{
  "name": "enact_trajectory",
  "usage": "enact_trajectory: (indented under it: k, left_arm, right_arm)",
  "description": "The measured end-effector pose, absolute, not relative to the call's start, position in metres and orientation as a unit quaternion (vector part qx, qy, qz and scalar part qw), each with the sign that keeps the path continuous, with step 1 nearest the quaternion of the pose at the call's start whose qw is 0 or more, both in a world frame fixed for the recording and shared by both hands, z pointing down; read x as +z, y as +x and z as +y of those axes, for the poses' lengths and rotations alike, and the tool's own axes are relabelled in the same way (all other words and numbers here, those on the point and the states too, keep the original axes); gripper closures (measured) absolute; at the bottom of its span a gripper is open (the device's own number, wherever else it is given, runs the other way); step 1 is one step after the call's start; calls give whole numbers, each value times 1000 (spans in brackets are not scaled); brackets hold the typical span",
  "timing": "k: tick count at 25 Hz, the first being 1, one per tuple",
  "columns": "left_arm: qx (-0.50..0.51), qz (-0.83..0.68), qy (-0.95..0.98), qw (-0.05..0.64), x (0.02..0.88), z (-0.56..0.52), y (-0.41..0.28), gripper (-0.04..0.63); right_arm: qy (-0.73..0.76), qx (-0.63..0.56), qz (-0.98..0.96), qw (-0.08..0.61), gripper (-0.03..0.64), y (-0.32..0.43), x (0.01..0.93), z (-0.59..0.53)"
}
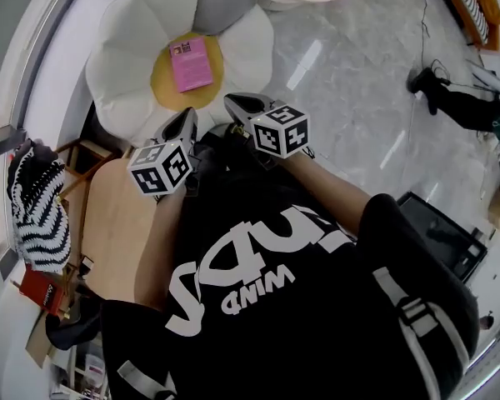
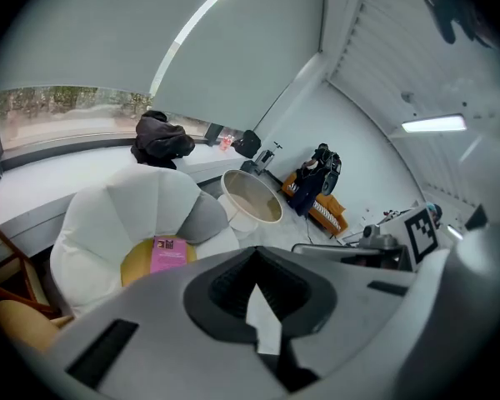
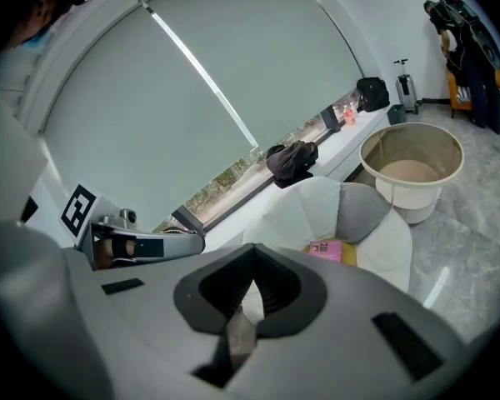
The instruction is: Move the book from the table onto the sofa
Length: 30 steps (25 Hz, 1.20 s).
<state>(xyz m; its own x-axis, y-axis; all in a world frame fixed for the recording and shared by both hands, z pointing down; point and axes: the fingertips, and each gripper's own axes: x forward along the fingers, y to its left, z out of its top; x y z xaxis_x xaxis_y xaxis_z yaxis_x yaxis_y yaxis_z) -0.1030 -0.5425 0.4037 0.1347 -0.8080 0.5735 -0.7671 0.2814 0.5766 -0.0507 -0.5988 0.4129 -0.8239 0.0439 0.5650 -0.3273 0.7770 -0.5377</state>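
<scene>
Lying on the flower-shaped sofa's point(image 1: 133, 32) yellow centre, the pink book point(image 1: 191, 63) sits apart from the left gripper point(image 1: 188, 120) and right gripper point(image 1: 237, 102), both clenched empty.

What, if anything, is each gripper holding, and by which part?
Nothing is held. The left gripper and the right gripper are shut and empty; the pink book lies on the sofa.

Head view looks steeply down from above the person's torso. Each gripper view faces forward along its jaws, well back from the sofa point(image 1: 133, 32), which all three share.
</scene>
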Motion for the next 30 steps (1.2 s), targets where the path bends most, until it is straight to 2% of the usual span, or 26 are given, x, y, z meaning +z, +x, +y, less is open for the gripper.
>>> enact_trajectory:
  k: [11,30]
  left_arm:
    - [-15,-639,654,405,333,-551,-78,588]
    - [-6,-634,741,221,225,-557,-72,588]
  right_arm:
    - [67,299,-927,217,615,-39,338,-591]
    - [19,158,-984,83,615,-42,228,-589]
